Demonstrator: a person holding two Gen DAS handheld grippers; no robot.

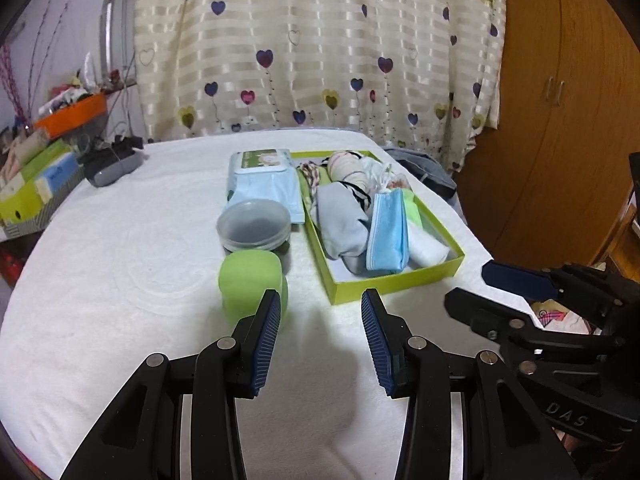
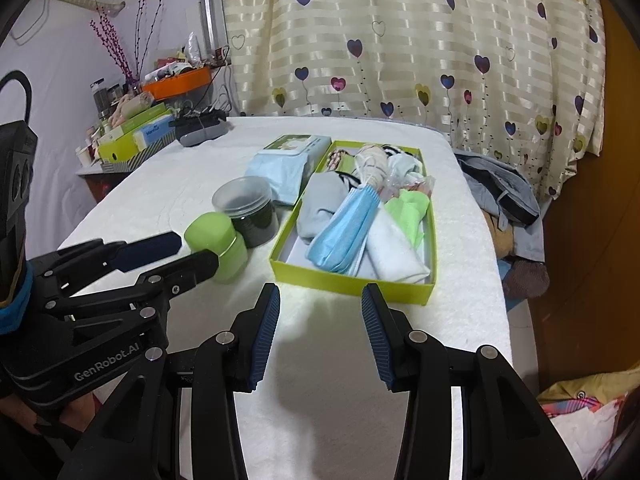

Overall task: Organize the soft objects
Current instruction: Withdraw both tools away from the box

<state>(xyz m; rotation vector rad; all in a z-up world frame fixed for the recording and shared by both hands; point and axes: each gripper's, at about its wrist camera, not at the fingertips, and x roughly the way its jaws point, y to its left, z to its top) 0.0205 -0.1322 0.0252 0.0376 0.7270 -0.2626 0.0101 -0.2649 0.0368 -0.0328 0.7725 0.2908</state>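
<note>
A lime-green box (image 1: 396, 282) (image 2: 348, 282) sits on the white table, filled with soft items: blue face masks (image 1: 388, 232) (image 2: 344, 232), a grey cloth (image 1: 340, 220) (image 2: 320, 204), a white cloth (image 1: 428, 246) (image 2: 394, 254), striped socks (image 1: 348, 170) (image 2: 374, 162). My left gripper (image 1: 320, 300) hovers open and empty over bare table, just short of the box's near edge. My right gripper (image 2: 320, 294) is likewise open and empty before the box. Each gripper shows in the other's view: the right gripper (image 1: 476, 288) at right, the left gripper (image 2: 192, 252) at left.
A green lidded jar (image 1: 252, 284) (image 2: 218, 240) stands left of the box, with a clear tub (image 1: 254, 226) (image 2: 246, 208) and a wet-wipes pack (image 1: 266, 178) (image 2: 286, 160) behind it. A grey case (image 1: 114, 162) (image 2: 202, 130) lies far left. A wooden wardrobe (image 1: 560, 120) stands at right.
</note>
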